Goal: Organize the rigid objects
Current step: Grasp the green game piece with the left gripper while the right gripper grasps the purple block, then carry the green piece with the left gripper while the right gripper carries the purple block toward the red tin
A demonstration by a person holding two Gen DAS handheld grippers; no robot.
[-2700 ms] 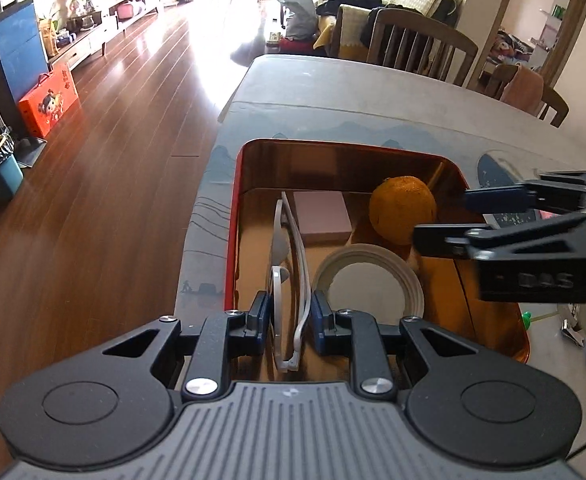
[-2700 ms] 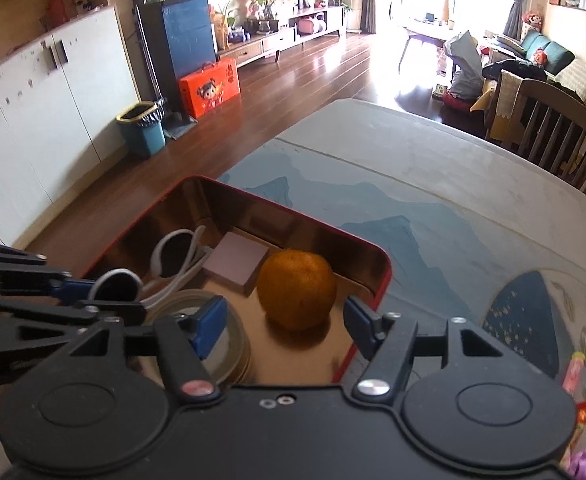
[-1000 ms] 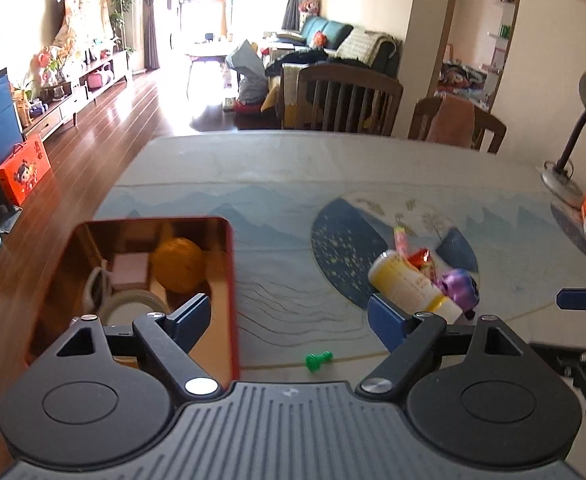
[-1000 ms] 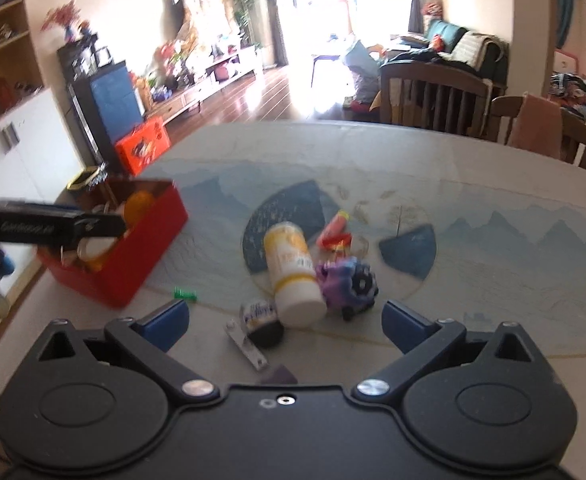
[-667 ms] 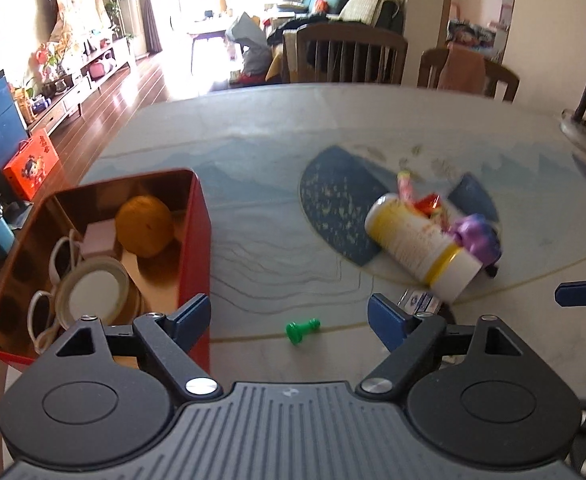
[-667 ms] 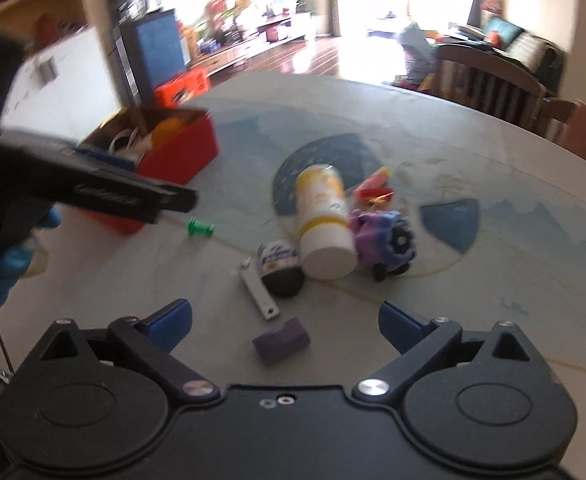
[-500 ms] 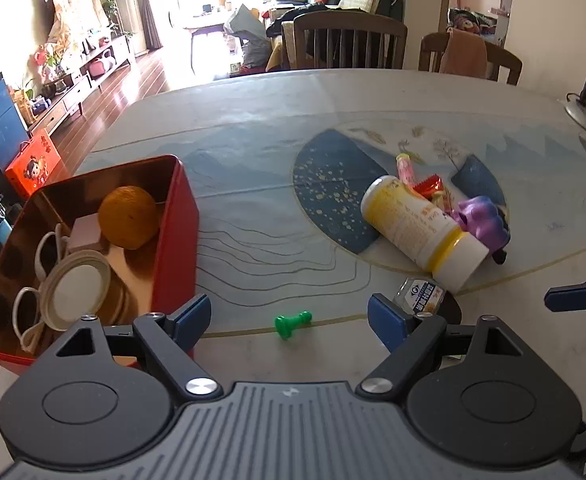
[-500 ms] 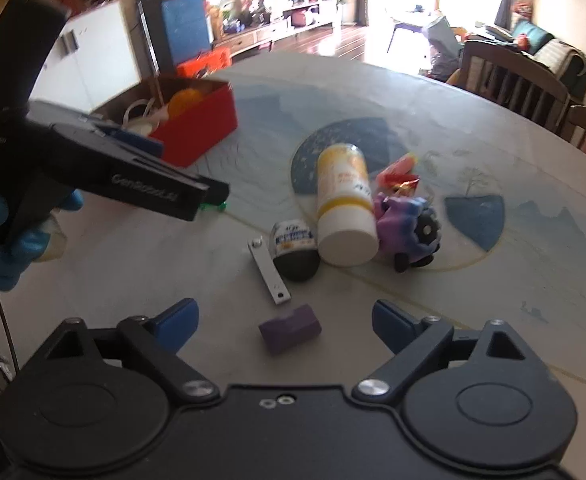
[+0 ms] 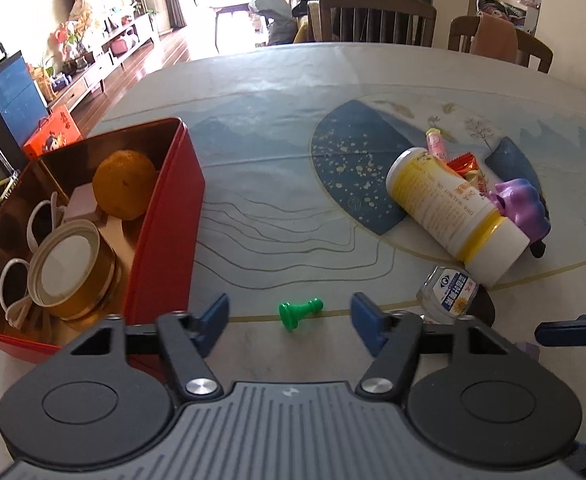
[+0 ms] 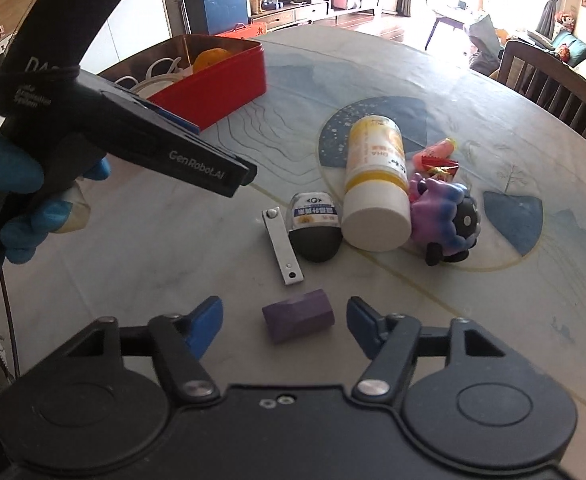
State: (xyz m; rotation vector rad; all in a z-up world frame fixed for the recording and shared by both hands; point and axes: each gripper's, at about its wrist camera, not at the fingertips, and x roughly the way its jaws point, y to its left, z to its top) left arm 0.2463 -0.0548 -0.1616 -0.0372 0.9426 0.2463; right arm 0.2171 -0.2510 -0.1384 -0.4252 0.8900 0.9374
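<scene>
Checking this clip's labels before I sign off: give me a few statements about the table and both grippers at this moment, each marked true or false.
1. The round orange fruit lies inside the red metal tin. True.
2. The left gripper is shut on the small green chess pawn. False: it is open and the pawn lies loose on the table.
3. The white bottle with yellow label stands upright. False: it lies on its side.
4. The purple hexagonal block lies between the fingers of the open right gripper. True.
5. The flat metal strip is inside the tin. False: it lies on the table beside the small black-capped glass jar.
</scene>
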